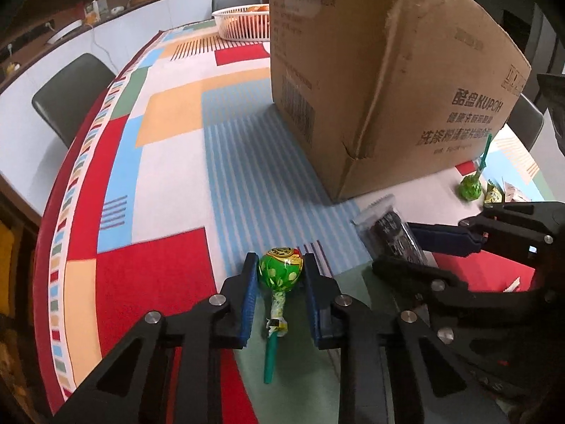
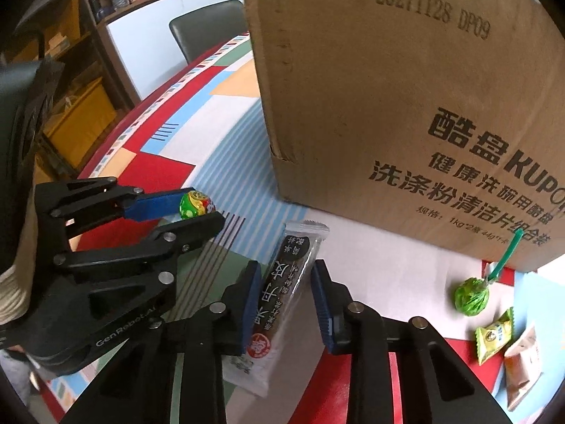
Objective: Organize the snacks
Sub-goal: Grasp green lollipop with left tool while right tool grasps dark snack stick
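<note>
The left gripper has its fingers closed narrowly on the round green head of a lollipop, one blue pad on each side; the green stick trails back between the fingers toward the camera, over the patterned surface.

The right gripper has its fingers set around a long snack bar in a clear wrapper with a dark label. The left pad touches the bar's edge; whether the right pad touches it I cannot tell, so a firm hold is not certain. The bar runs lengthwise between the fingers, its far end pointing toward the cardboard box just ahead.

The box stands upright on the surface, ahead of both pairs of fingers. To the right of the right fingers, close to the box's foot, lies a second lollipop in a green wrapper, with its stick leaning toward the box. Nearer and further right lie a small yellow-green candy packet and a pale orange packet. Far beyond the left fingers a white basket sits on the surface.
</note>
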Demonstrator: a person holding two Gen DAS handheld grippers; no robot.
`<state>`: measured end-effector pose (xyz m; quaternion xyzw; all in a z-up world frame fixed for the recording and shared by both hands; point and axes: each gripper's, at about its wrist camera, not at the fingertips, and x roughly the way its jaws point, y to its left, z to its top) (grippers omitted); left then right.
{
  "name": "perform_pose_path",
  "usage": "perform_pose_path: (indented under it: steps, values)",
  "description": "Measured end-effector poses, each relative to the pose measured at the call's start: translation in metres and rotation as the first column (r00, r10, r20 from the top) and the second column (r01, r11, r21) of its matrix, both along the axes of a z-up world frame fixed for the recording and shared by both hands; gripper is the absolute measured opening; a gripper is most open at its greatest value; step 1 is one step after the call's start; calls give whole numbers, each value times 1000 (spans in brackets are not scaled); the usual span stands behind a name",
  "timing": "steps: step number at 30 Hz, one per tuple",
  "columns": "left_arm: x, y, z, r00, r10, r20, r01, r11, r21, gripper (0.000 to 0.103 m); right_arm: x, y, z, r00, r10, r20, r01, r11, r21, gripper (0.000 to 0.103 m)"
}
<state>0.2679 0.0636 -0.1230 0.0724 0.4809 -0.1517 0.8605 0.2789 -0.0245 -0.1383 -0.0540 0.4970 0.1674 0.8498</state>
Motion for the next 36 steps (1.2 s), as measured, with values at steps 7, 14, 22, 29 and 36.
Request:
perform_pose_path:
  steps: [7, 14, 22, 29, 36]
  values:
    - [-16, -3, 3, 999, 32, -24, -32, 999, -24, 25, 2, -17, 1, 1000, -6, -13, 7, 999, 49, 20]
    - [-26, -1, 17, 998, 67, 4, -66, 996, -57, 25, -1, -26, 3, 999, -6, -42, 10, 995, 101, 19]
    - [-37, 1, 38, 993, 106, 49, -100, 989, -106, 25, -9, -26, 9, 1000, 7, -28, -4, 993, 115, 18]
    - [-48, -1, 55, 989, 115, 89, -104, 987, -125, 25, -17, -28, 20, 1000, 10, -5, -9, 991, 132, 18]
    - [-57, -8, 78, 983, 113, 146, -92, 985, -146, 25, -30, -41, 51, 997, 12, 74, -23, 988, 150, 18]
